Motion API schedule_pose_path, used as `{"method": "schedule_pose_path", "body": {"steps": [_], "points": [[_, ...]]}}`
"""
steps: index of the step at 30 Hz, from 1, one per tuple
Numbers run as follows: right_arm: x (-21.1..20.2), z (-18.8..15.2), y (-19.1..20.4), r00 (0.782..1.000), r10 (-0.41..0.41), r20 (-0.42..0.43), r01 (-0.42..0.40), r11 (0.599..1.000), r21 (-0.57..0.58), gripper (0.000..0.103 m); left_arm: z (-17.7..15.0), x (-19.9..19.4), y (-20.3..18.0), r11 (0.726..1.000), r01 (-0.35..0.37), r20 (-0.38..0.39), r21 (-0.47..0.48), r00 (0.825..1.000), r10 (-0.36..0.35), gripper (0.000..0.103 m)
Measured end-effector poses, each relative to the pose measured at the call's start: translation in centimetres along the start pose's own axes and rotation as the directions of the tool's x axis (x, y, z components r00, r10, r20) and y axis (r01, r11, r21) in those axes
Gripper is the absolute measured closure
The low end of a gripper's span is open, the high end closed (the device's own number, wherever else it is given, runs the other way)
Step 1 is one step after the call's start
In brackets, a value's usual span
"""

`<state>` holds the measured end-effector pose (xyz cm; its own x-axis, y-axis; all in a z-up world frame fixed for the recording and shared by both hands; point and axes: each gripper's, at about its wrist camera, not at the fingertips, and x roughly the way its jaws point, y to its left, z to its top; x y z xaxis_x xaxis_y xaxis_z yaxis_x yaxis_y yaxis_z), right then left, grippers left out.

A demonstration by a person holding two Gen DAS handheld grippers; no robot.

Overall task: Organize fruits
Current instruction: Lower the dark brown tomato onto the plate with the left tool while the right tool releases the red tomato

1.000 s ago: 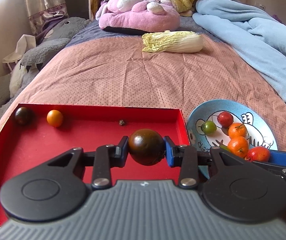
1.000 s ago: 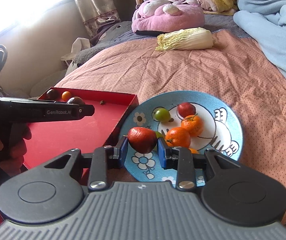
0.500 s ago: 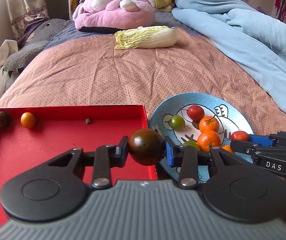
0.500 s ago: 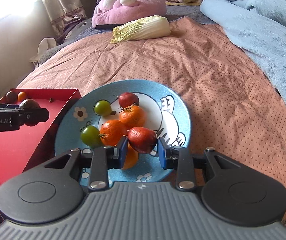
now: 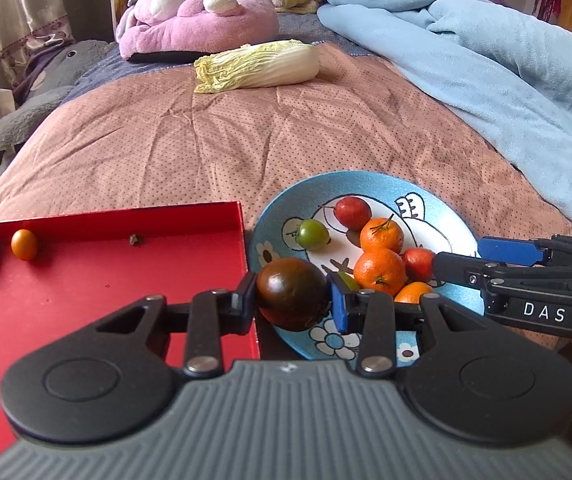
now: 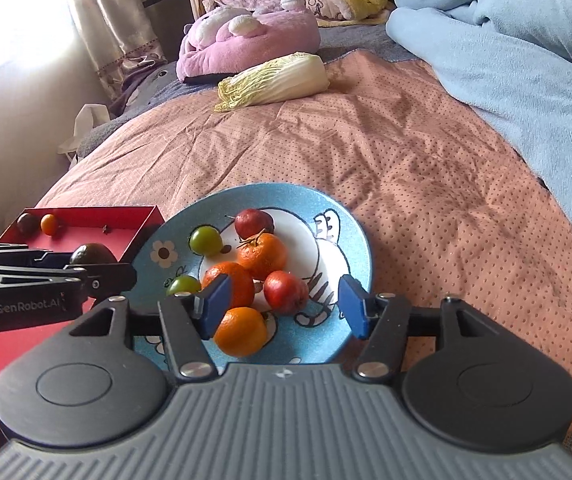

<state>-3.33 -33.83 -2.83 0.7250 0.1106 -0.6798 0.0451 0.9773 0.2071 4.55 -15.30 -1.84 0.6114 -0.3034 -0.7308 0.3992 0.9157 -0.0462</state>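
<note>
Showing a bed (image 6: 386, 152) with a pink dotted cover. Sitting on it, a blue plate (image 6: 360, 256) with a cartoon drawing. Lying just left of the plate, almost touching its rim, a red tray (image 5: 85, 280). Resting well behind the plate, a pale cabbage (image 6: 273, 78). Lying farther back than the cabbage, a pink plush toy (image 6: 245, 36). Spreading along the bed to the right of the plate, a light blue blanket (image 6: 526, 60).
</note>
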Motion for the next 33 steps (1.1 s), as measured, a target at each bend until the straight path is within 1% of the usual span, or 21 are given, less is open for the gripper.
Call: {"method": "schedule_pose_path", "body": {"steps": [6,12,20,25,33], "points": [[-0.8,-0.3,0.1,1.0,0.019,0.006,-0.019,1.0,0.004,0.037,-0.4,0.5,-1.3,0.999,0.014,-0.012,0.029,1.0,-0.014,0.063],[-1.7,0.2,0.1,0.999,0.036,0.032,-0.037,0.999,0.019,0.037,-0.7,0.9,-2.2,0.999,0.025,-0.023,0.047,0.999,-0.024,0.063],[-2.8,1.1,0.6,0.996,0.062,0.068,-0.063,0.998,0.019,0.037,-0.9,1.4,-2.6,0.998,0.034,-0.033,0.047,0.999,-0.032,0.063],[-3.1,1.3,0.4,0.994,0.084,0.069,-0.088,0.995,0.05,0.035,-1.0,1.8,-2.8,0.998,0.047,-0.042,0.042,0.998,-0.045,0.063],[-3.2,1.3,0.3,0.994,0.09,0.065,-0.094,0.994,0.059,0.034,-1.1,1.9,-3.4,0.996,0.07,-0.041,0.047,0.997,-0.068,0.063]]}}
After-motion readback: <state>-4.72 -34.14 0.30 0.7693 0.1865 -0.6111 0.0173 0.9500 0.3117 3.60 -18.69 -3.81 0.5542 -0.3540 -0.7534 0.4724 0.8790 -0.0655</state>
